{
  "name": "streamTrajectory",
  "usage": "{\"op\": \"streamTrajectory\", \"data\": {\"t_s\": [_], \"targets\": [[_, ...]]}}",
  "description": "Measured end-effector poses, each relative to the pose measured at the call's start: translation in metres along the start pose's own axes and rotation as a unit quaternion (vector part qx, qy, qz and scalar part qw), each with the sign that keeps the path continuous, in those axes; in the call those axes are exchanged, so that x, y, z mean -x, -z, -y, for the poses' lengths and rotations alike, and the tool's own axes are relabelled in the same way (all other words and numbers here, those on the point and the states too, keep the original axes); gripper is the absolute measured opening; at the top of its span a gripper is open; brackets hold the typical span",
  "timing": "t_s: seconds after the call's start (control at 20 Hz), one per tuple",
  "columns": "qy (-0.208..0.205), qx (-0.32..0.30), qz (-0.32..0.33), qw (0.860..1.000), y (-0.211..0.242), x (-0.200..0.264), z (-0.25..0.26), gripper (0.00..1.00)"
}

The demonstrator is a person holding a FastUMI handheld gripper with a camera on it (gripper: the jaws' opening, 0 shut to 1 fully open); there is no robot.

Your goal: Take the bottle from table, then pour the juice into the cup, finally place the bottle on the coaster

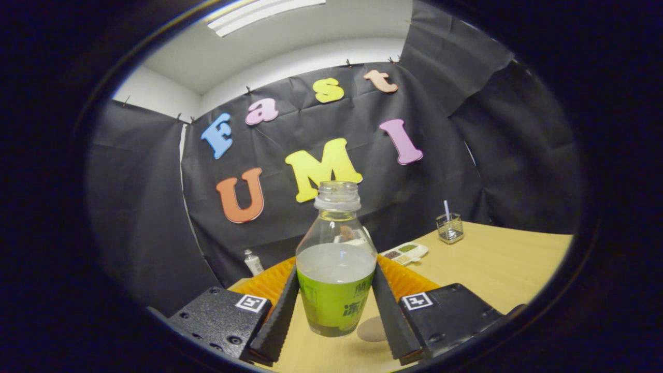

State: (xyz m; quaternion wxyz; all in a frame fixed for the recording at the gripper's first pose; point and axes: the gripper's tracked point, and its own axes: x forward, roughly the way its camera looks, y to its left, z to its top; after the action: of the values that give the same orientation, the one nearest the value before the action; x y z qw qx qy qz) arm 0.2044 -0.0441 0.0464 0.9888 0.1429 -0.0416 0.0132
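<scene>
The gripper [335, 290] has both fingers pressed on the uncapped bottle [335, 269], which seems lifted just clear of the table [492, 264]; taking looks done; juice still half fills it, so pouring and setting it on the coaster [372, 329] remain.

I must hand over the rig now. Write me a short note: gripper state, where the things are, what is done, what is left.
Hand-held gripper: fingers shut on the clear plastic bottle with green label, cap off, roughly half full, upright.
Round brown coaster: on the wooden table, just beside the bottle's base.
Cup: I cannot place it.
Done: bottle grasped.
Left: pour the juice into the cup, set the bottle on the coaster.
</scene>
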Motion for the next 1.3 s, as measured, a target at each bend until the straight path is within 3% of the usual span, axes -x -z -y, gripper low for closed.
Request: {"op": "streamTrajectory", "data": {"t_s": [0.25,0.65,0.95,1.15,1.3], "targets": [[0.016,0.102,-0.026,0.994,0.020,-0.019,-0.001,0.80],[0.034,0.067,-0.085,0.994,0.080,-0.060,0.034,0.81],[0.065,0.163,-0.108,0.979,0.103,-0.080,0.038,0.82],[0.050,0.089,-0.070,0.992,0.101,-0.079,0.047,0.82],[0.042,0.071,-0.066,0.994,0.102,-0.079,0.048,0.82]]}}
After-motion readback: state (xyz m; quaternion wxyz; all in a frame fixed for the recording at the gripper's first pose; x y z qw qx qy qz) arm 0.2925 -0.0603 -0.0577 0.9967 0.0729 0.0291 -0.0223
